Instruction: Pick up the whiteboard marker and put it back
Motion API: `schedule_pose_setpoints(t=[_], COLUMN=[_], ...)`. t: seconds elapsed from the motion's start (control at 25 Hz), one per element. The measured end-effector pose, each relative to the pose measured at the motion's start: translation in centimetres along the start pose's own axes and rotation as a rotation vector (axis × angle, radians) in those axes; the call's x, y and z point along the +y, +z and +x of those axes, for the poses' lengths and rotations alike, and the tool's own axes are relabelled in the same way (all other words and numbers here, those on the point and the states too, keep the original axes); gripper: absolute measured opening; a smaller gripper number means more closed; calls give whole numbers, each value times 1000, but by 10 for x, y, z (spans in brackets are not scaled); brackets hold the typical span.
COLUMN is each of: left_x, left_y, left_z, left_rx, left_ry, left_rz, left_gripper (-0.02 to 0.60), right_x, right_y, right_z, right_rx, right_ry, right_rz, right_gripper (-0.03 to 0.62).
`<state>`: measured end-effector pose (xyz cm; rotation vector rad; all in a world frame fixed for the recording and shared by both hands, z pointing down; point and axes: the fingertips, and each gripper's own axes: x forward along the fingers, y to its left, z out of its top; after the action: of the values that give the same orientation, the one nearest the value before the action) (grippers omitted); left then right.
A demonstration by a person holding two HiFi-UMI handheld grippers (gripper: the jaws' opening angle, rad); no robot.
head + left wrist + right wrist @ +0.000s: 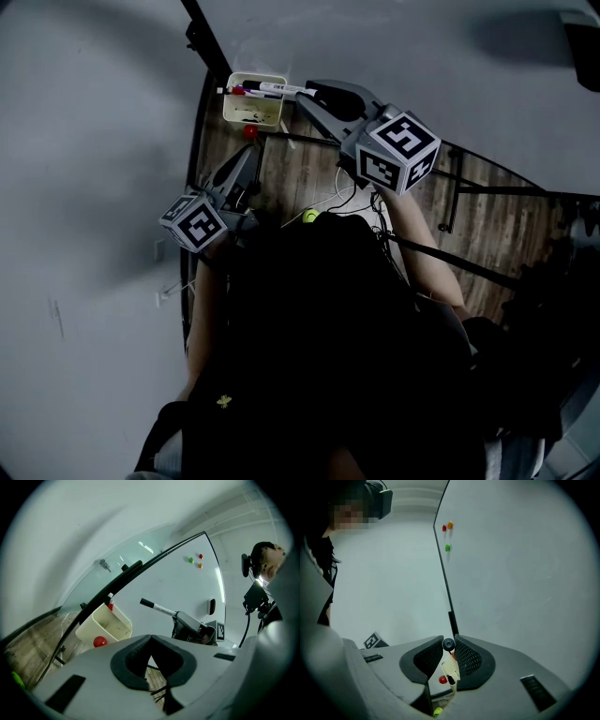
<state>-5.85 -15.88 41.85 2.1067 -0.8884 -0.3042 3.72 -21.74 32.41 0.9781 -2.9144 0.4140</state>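
Note:
My right gripper (311,93) is shut on a white whiteboard marker (278,89) with a black cap, which lies level just above a cream tray (254,112) fixed to the whiteboard's lower edge. In the right gripper view the marker (448,644) points away, end-on between the pads, with the tray (450,670) below it. The left gripper view shows the marker (161,608) sticking out of the right gripper (180,619), beside the tray (106,626). My left gripper (250,157) hangs lower, a little apart from the tray, jaws shut with nothing in them (150,638).
A red ball (99,641) clings to the tray's front. Red, green and orange magnets (195,560) and a dark eraser (212,605) sit on the whiteboard. Cables and a yellow-green ball (310,217) lie on the wood floor, beside a black stand leg (452,192).

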Motion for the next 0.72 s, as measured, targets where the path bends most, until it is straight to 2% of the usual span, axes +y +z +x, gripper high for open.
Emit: schedule_pose_setpoints(t=[0.72], left_x=[-9], left_y=[-5], left_z=[5], left_rx=[1], left_ry=[-15], left_rz=[12], left_gripper=[31], right_x=[13], right_y=[13], right_z=[-25], right_rx=[-32], right_ry=[-16], right_rz=[-16], right_gripper=[80])
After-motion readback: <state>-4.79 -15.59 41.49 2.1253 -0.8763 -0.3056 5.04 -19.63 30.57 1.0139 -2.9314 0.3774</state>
